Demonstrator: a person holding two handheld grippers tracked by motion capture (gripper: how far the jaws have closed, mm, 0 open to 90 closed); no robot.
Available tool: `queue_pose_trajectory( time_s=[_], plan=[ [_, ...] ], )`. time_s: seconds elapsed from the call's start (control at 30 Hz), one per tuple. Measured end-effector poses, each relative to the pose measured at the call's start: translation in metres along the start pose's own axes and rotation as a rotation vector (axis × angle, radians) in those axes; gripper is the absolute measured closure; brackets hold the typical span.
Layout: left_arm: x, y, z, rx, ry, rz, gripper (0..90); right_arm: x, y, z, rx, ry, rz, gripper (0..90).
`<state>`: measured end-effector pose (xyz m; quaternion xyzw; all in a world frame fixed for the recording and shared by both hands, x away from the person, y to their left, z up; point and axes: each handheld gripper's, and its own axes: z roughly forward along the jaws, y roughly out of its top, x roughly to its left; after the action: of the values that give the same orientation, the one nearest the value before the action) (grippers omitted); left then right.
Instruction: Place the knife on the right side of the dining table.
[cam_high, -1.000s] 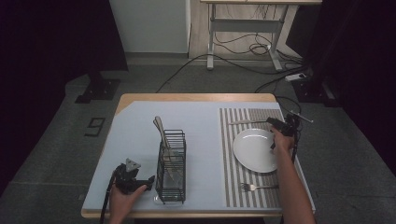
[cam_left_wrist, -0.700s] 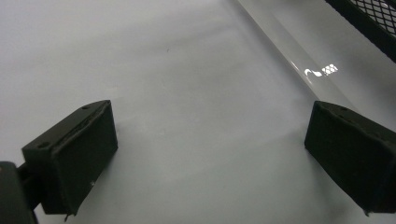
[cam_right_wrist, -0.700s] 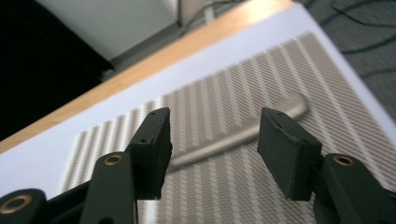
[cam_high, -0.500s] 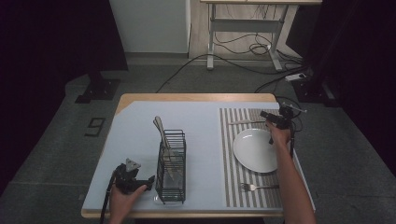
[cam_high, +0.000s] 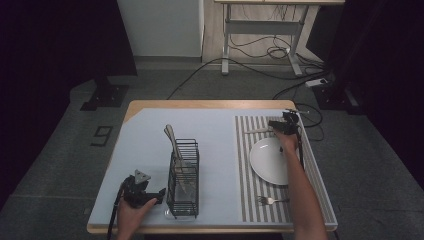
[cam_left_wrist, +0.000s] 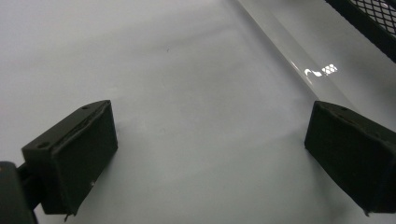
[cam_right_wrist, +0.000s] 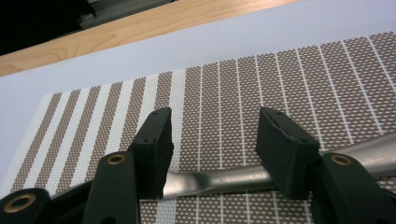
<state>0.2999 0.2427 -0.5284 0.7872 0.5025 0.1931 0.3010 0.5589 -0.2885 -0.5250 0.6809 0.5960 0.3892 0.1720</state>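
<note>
Knife (cam_right_wrist: 224, 179) lies flat on the striped mat (cam_high: 247, 165) near the table's far edge, beyond the plate (cam_high: 270, 161); its ends are cut off behind the right gripper (cam_right_wrist: 215, 140), whose half-spread jaws straddle its handle without pinching it. Bare mat stretches ahead. The left gripper (cam_left_wrist: 210, 140) rests wide open on clear table, just beside the rack (cam_high: 183, 177) near the front edge.

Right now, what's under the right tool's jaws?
A metal utensil handle lies across the striped placemat, below and between the right tool's open jaws, which don't grip it. The jaws hide both its ends, so which utensil it is can't be told.
</note>
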Motion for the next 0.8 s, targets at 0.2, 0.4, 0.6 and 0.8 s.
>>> queue_pose_trajectory(
  time_s=[0.2, 0.4, 0.6, 0.8],
  plan=[
    [0.000, 0.000, 0.000, 0.000, 0.000, 0.000, 1.8, -0.002, 0.000, -0.002, 0.002, 0.003, 0.017, 45.4],
    [0.000, 0.000, 0.000, 0.000, 0.001, 0.000, 1.8, -0.001, -0.001, -0.002, -0.002, -0.003, 0.014, 45.0],
    [0.000, 0.000, 0.000, 0.000, 0.000, 0.000, 1.8, -0.004, 0.000, -0.005, -0.018, 0.033, 0.042, 48.4],
    [0.000, 0.000, 0.000, 0.000, 0.001, 0.000, 1.8, 0.007, -0.004, -0.017, -0.032, 0.088, 0.010, 46.2]
  ],
)
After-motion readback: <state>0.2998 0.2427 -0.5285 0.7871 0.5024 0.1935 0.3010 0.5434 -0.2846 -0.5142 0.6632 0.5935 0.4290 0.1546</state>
